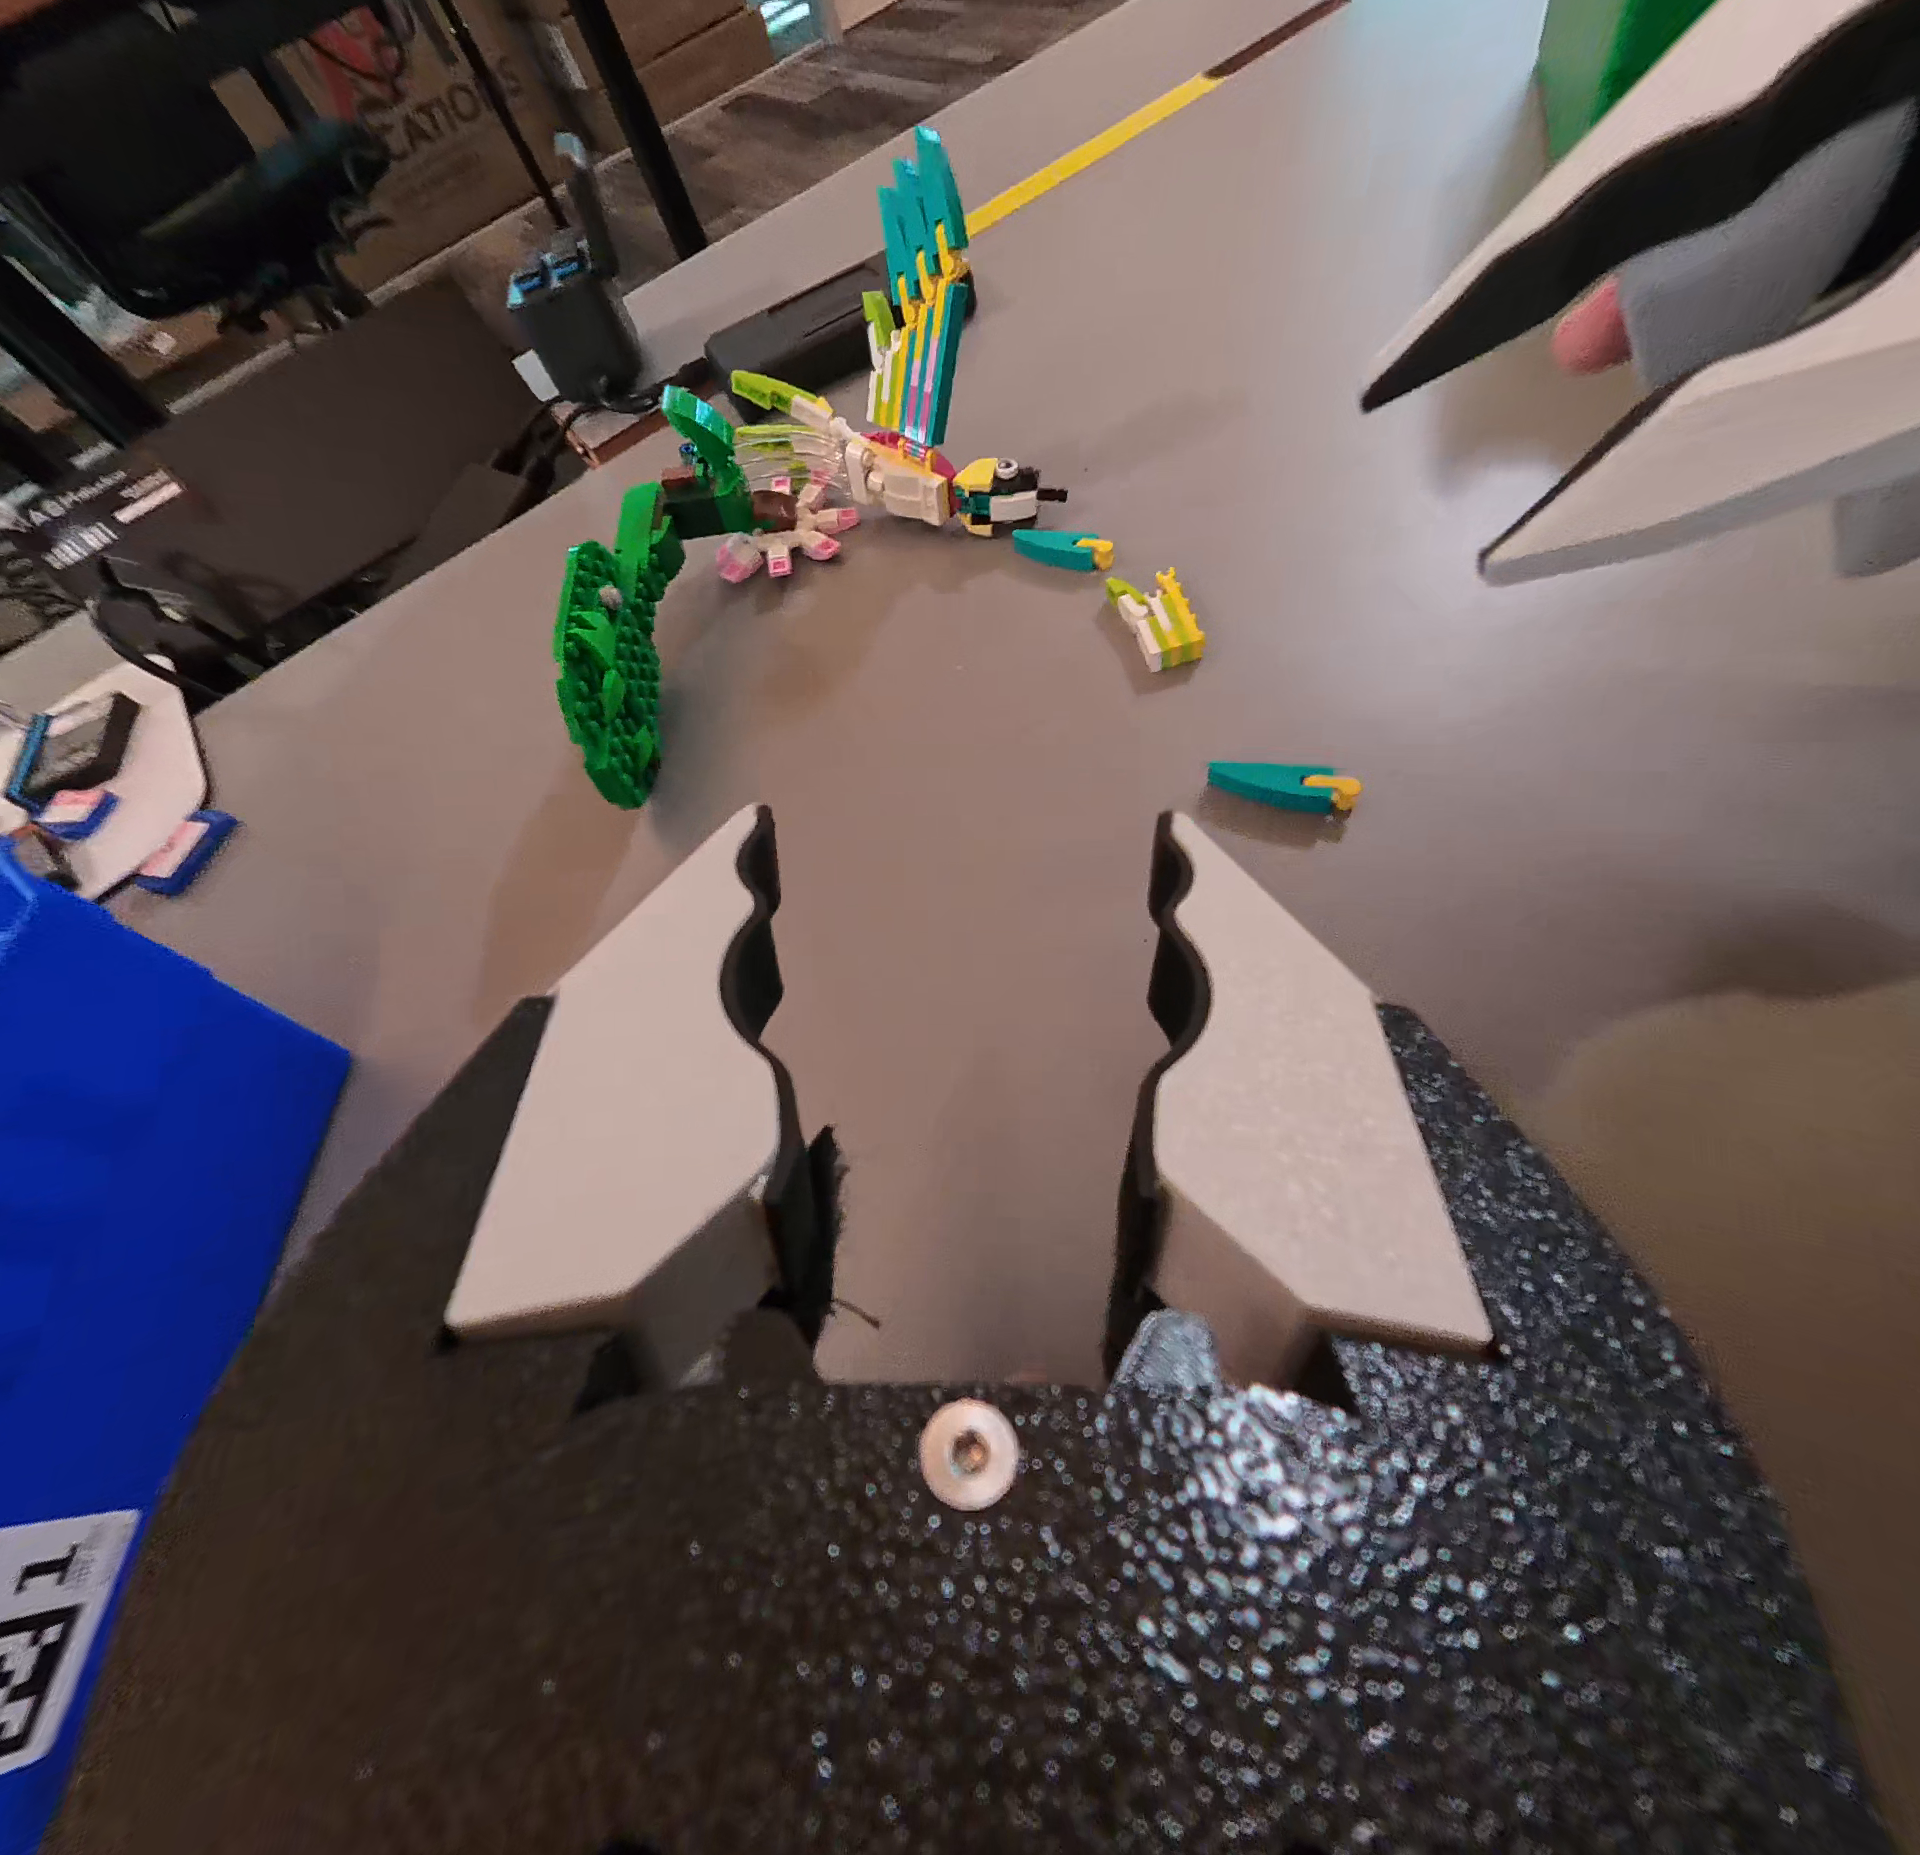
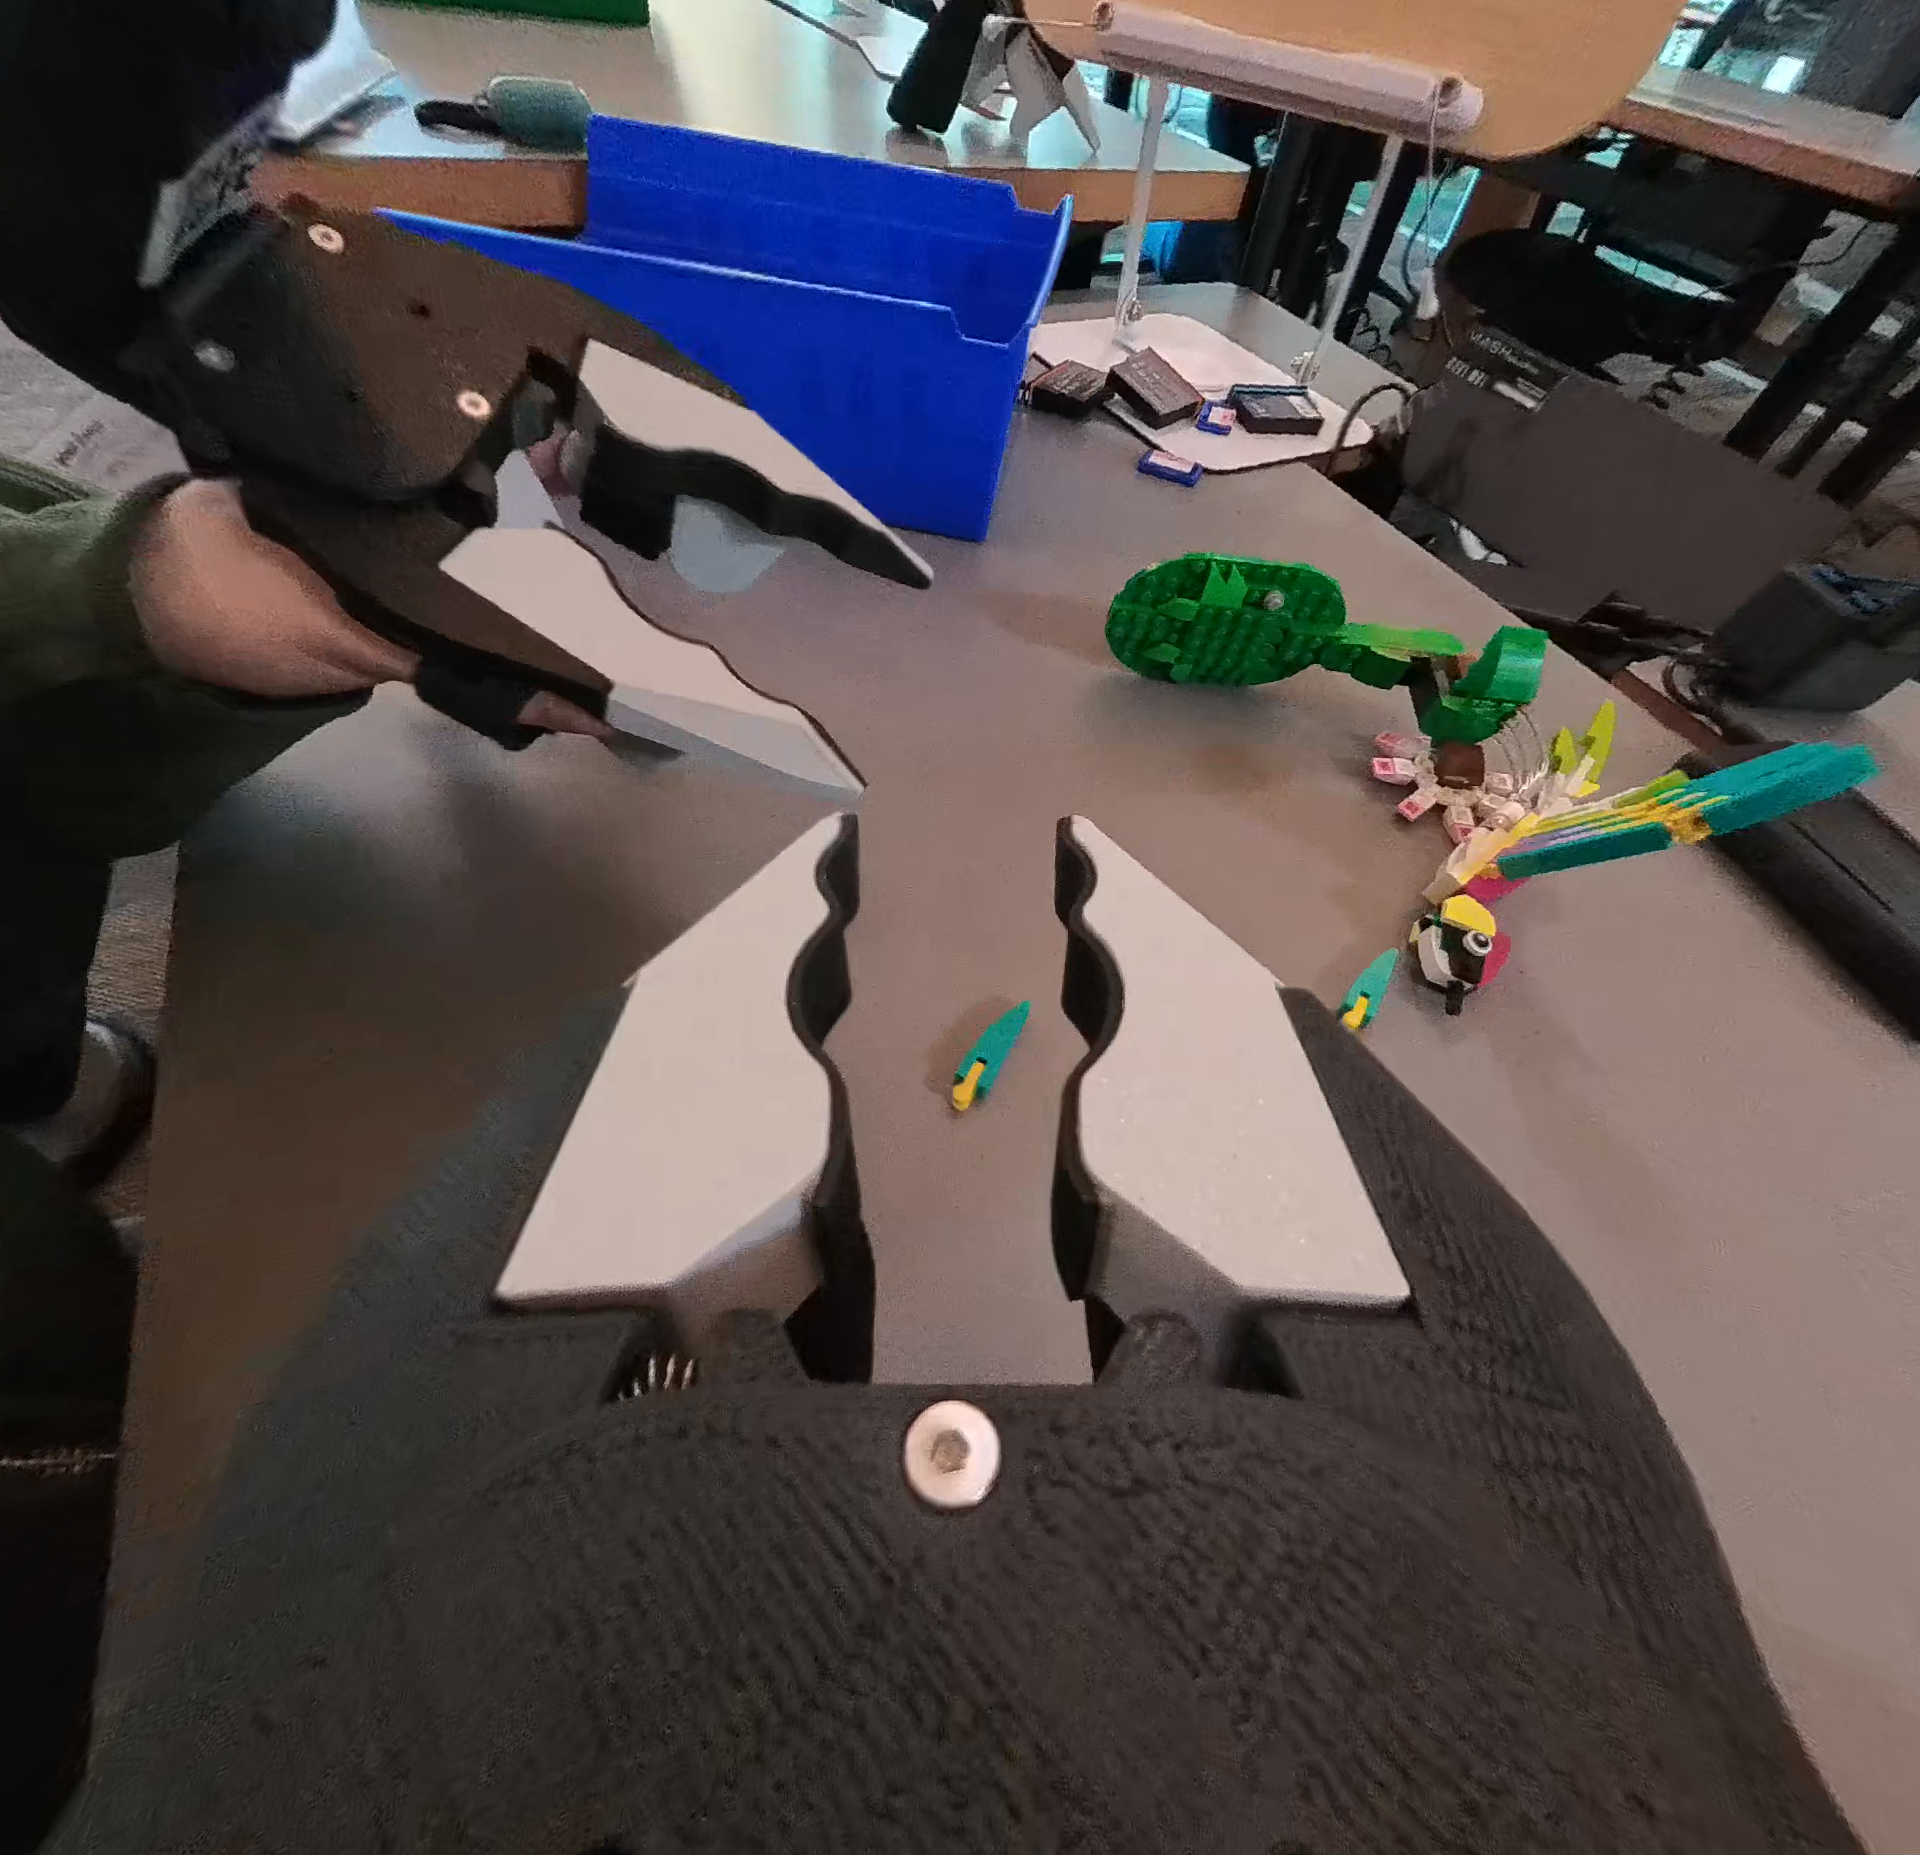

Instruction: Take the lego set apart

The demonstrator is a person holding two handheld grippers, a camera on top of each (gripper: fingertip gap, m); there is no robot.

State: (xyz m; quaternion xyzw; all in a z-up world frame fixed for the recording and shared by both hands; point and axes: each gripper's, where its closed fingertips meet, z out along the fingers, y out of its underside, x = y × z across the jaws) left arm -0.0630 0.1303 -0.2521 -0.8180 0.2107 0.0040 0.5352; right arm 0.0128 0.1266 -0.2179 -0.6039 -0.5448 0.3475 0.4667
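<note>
On the grey table (image 1: pixel 935 974), both claws, left (image 1: pixel 966 829) and right (image 2: pixel 956 829), gape empty near the lego bird (image 1: pixel 904 465)

Bench (image 1: pixel 935 922): we see plain grey
Bin (image 2: pixel 831 330): blue
Lego base (image 1: pixel 608 673): our green studded oval
Wing (image 1: pixel 920 288): teal, yellow, pink stripes (lime too)
Loose feather (image 2: pixel 987 1055): teal, yellow tip

Office or lab, desks (image 2: pixel 790 80), chair (image 1: pixel 260 216), cardboard boxes (image 1: pixel 665 29)
</note>
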